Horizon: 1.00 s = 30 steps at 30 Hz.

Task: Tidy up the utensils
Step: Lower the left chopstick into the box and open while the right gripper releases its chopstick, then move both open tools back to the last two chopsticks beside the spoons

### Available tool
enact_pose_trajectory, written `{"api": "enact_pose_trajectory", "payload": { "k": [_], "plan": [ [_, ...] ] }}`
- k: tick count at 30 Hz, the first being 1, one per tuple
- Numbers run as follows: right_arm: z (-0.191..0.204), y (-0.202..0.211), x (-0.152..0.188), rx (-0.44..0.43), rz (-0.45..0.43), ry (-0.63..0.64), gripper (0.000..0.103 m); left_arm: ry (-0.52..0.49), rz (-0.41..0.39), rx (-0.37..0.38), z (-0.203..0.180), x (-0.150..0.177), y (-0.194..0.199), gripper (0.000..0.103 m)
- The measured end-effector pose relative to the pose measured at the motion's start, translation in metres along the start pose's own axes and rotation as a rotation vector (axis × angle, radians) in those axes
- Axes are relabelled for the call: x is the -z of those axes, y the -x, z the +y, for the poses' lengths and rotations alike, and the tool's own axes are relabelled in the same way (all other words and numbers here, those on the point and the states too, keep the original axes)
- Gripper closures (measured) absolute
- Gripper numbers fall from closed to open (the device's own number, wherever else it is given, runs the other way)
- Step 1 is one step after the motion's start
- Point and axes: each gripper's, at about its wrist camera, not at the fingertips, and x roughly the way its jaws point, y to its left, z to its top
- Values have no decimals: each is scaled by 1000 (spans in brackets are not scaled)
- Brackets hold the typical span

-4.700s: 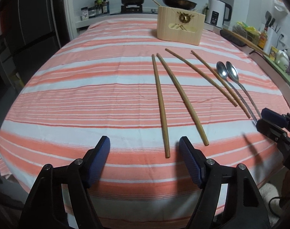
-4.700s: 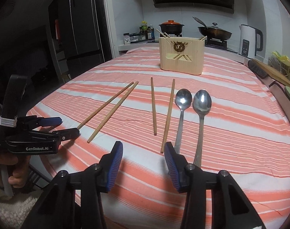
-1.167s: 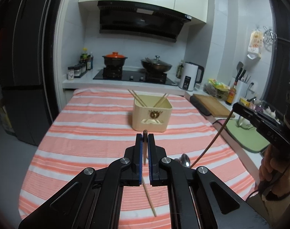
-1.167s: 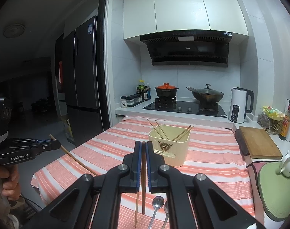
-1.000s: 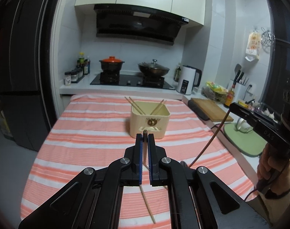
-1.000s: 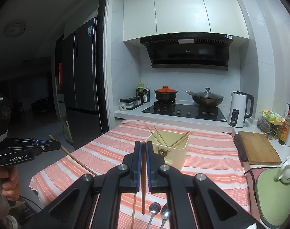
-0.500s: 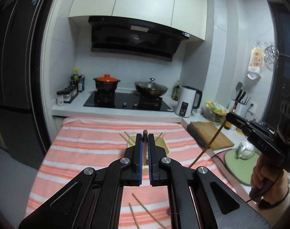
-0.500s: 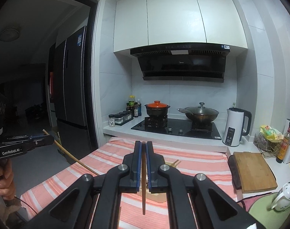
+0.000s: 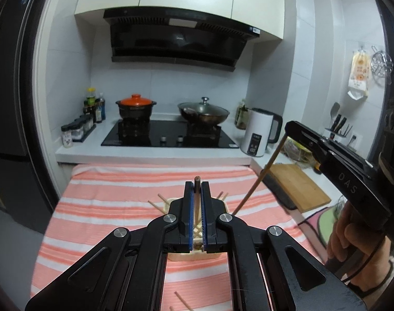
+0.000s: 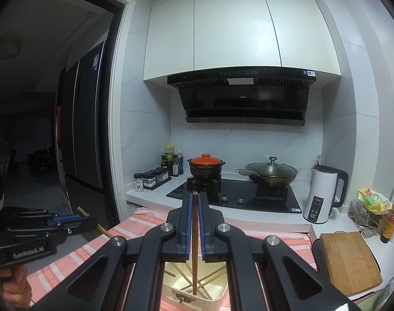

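My left gripper [image 9: 196, 185] is shut on a wooden chopstick [image 9: 196, 202] that stands upright between its blue pads. Beneath the fingers sits the cream utensil holder [image 9: 189, 256], with several chopsticks leaning in it. My right gripper [image 10: 194, 196] is shut on another chopstick [image 10: 194, 246], whose lower end hangs over the open holder [image 10: 217, 302]. In the left wrist view the right gripper [image 9: 288, 130] shows at the right, its chopstick [image 9: 256, 181] slanting down toward the holder. The left gripper [image 10: 89, 220] shows at the left of the right wrist view.
The table wears an orange-and-white striped cloth [image 9: 103, 197]; loose chopsticks [image 9: 182, 301] lie near its front edge. Behind it are a stove [image 9: 168, 134] with an orange-lidded pot [image 9: 136, 106] and a wok [image 9: 203, 112], a white kettle [image 10: 324, 194], and a cutting board [image 10: 348, 261] at the right.
Both grippers have travelled forward and upward toward the holder with their chopsticks. The holder has slid from mid-table to directly under the fingers, and the spoons have left view.
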Motion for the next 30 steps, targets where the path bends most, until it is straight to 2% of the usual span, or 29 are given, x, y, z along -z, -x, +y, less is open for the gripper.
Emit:
{"api": "enact_pose_trajectory", "payload": {
  "k": [4,11,14,18,19,20,21,22,23,25,30],
  "plan": [
    [-9,-44,18,2,88,-42,98,12,80,-1,4,5,-42,101],
    [-36,-114,65,-24,351,-155,98,51,248,15,15,26,-109,101],
    [-41,-126,80,-31,411,-173,98,59,287,16,18,35,-124,101],
    [-47,-139,91,-39,437,-199,96,75,315,18,20,42,-137,99],
    [-47,-141,92,-38,445,-205,94,84,318,17,20,44,-138,94],
    [-46,-143,94,-39,454,-206,94,93,322,21,22,44,-139,77],
    [-44,-143,95,-45,457,-205,93,102,324,21,23,45,-139,64],
    [-43,-143,94,-48,454,-203,81,106,316,17,24,46,-136,47],
    [-41,-137,91,-45,438,-194,64,104,305,9,24,47,-131,43],
    [-37,-123,86,-37,397,-174,51,90,302,12,24,49,-119,42],
    [-32,-72,76,-28,339,-124,51,54,310,-5,24,67,-74,36]
  ]
}}
